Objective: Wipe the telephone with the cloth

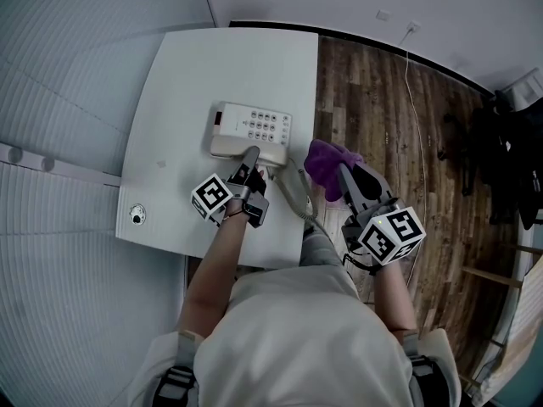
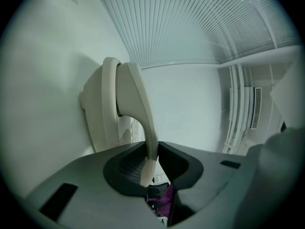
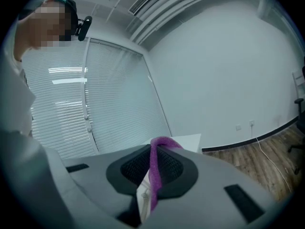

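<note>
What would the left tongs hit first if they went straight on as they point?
Likely the phone base: the left tongs are shut on the handset, and the base sits right ahead of it. The gap is unclear.

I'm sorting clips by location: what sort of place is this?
Probably an office: a desk telephone on a white table, long window blinds and a wood-look floor.

Left gripper [image 1: 250,156] points level, jaws clamped on the handset [image 2: 138,109] of the cream push-button telephone [image 1: 265,125]. Right gripper [image 1: 341,175], just right of that telephone, pinches a purple fuzzy cloth [image 1: 326,158].
</note>
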The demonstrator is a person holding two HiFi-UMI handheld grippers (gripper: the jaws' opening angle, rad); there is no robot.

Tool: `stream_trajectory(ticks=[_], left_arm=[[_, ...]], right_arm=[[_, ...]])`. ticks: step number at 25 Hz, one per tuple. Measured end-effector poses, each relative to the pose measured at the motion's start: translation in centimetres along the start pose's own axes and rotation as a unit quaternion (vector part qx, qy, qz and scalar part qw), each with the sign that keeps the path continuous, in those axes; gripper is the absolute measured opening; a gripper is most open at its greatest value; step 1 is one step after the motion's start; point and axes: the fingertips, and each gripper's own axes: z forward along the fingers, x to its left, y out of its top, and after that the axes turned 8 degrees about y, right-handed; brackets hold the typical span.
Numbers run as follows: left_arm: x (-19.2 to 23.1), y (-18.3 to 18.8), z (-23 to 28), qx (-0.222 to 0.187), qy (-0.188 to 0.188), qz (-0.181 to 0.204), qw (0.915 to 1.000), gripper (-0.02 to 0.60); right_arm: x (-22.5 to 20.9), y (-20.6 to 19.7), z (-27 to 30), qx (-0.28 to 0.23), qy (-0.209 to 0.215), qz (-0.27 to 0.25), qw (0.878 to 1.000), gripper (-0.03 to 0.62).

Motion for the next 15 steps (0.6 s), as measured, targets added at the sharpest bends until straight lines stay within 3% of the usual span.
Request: stream_trajectory(ticks=[4, 10, 15], left_arm=[[-0.15, 0.12, 0.14, -0.003, -0.001, -0.005, 1.0000, 0.092], [0.19, -0.32, -0.11, 0.012, 0.026, 0.031, 0.9991, 0.094], [0.32, -0.34, -0.40, 0.012, 0.026, 0.020, 0.9994, 0.094]], right_arm=[[0.19, 0.04, 0.23, 0.001, 0.005, -0.002, 1.000, 0.043], [0.39, 0.03, 0.44, -0.002, 0.008, 0.005, 1.000, 0.043], [0.83, -0.04, 0.46, -0.002, 0.016, 0.004, 1.000, 0.043]])
